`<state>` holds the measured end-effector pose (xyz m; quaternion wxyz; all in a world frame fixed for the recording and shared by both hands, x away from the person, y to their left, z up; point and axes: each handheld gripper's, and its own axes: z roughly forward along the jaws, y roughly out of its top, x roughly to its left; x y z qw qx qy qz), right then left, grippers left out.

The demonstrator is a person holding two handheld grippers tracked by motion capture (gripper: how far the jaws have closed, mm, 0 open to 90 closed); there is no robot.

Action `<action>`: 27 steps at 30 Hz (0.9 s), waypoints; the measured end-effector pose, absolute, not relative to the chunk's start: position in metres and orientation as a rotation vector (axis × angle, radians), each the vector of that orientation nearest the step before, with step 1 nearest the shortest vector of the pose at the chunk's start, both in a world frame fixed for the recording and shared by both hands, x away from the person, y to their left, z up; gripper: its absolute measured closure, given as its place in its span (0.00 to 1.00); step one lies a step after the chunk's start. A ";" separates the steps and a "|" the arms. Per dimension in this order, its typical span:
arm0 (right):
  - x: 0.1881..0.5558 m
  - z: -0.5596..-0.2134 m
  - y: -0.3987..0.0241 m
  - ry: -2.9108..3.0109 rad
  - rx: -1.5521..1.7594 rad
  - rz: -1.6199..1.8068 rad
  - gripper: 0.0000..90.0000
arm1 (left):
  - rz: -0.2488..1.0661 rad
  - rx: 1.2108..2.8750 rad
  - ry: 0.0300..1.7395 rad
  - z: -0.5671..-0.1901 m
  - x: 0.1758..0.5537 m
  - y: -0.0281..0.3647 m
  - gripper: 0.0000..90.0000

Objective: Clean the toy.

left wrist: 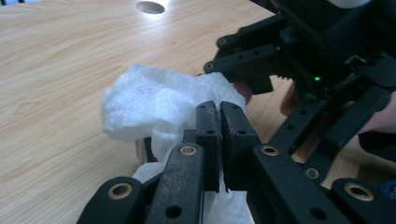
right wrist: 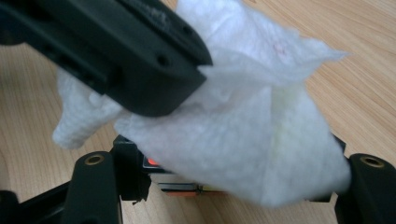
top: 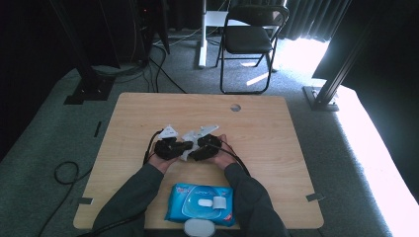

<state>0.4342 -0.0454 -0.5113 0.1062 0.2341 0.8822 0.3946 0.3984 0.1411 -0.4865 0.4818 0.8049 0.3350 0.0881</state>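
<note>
L claw (left wrist: 219,140): jaws pressed nearly together, pinching a fold of the white wipe (left wrist: 154,100), which comes up out of the gap and bunches ahead of the tips. R claw (right wrist: 224,186): jaws standing part-way apart w/ a small object (right wrist: 180,186) between them, orange/red and pale edges peeking out under the wipe. Most of it is draped, so can't tell what it is. It sits in the gap and seems held, tho the pad contact itself is covered.

From the high view both claws meet mid-table (top: 148,113), L claw (top: 170,148) and R claw (top: 205,147) nose to nose, wipe (top: 190,138) between them, just above the tabletop. Blue wipes pack (top: 200,202) lies at the near edge betw. the forearms, well apart from the work, flap lid down.

Step in hand, as I read it: wiping the small object. R claw steadies it, L claw works the wipe over and around it. Looks mid-way, wipe already draped across the top and one side.

Next move calls for: L claw to keep its pinch and drag the wipe across the covered faces w/o pulling the object out of R claw; R needs to hold firm, maybe roll it to bring up an unwiped side. Watch the loose wipe corner, it could snag on R's jaw tip.
</note>
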 end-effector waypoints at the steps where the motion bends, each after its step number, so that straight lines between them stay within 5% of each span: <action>1: 0.434 -0.511 -0.045 2.598 0.691 1.163 0.38 | 0.213 1.968 0.809 -0.486 0.398 0.140 0.96; 27: 0.427 -0.507 -0.041 2.619 0.613 1.158 0.38 | 0.282 1.941 0.862 -0.484 0.404 0.145 0.97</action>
